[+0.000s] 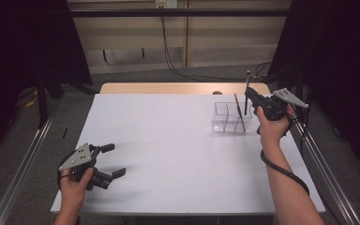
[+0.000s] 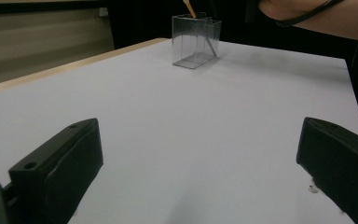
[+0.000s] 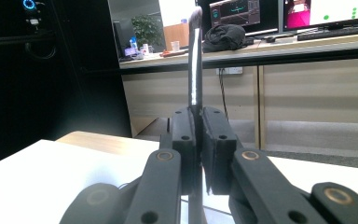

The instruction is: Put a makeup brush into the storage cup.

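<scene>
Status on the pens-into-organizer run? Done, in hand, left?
Done: one orange-tipped pen already stands in the clear organizer. In hand: the right gripper is shut on a dark pen, held upright above the organizer's right end. Left: lowering that pen into a compartment and releasing it. The left gripper rests open on the white table, holding nothing.

The high view looks forward and down over the white table (image 1: pixel 178 140). The left gripper view skims low across it toward the clear holder (image 2: pixel 196 41), shared with the high view. The right gripper view faces level toward the far desks (image 3: pixel 261 46).
</scene>
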